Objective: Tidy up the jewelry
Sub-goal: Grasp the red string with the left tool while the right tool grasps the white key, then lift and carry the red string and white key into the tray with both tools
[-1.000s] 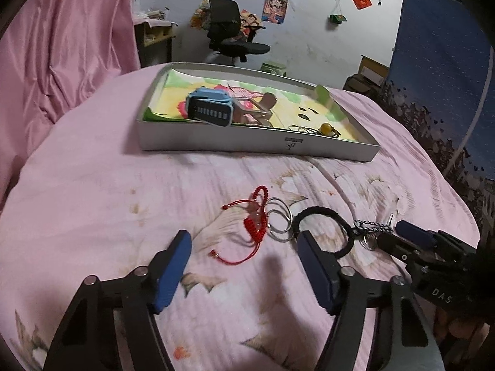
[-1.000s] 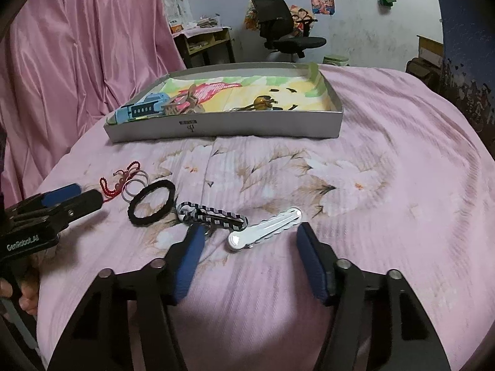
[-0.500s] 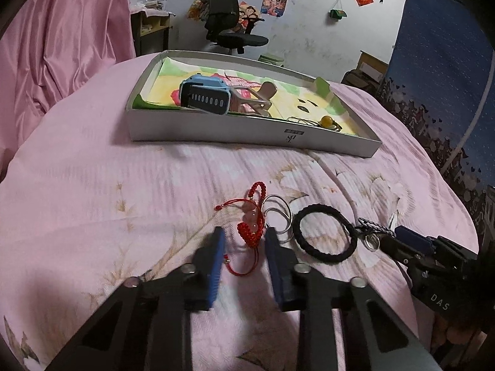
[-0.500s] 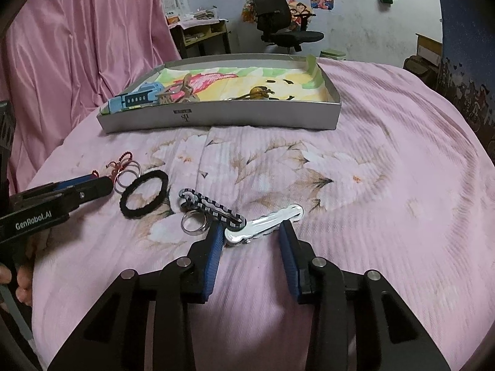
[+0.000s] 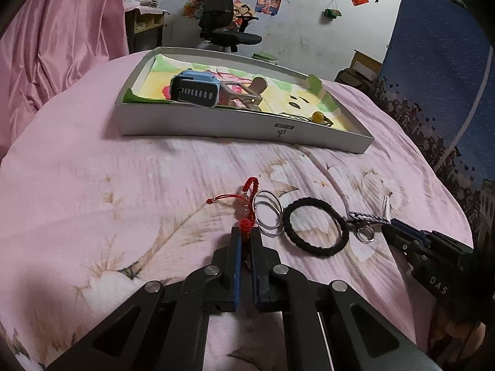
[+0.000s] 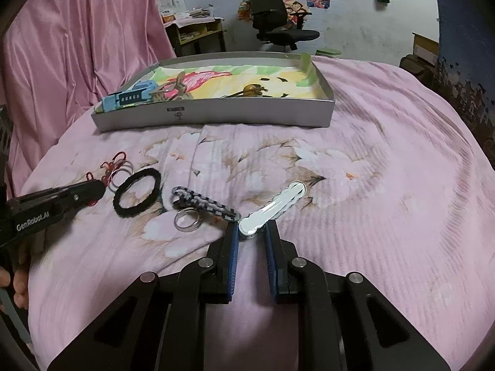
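Left tool (image 5: 244, 241) pinches the red bracelet (image 5: 246, 204); right tool (image 6: 252, 232), just closing, grips the white hair clip (image 6: 272, 208), both for lifting to the far tray (image 6: 216, 114).

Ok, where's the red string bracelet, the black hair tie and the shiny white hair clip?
red string bracelet (image 5: 249, 185): left wrist view, on its braided red loop.
black hair tie (image 5: 315, 249): left wrist view, on the near side of the ring.
white hair clip (image 6: 272, 208): right wrist view, on the middle of its glossy top.
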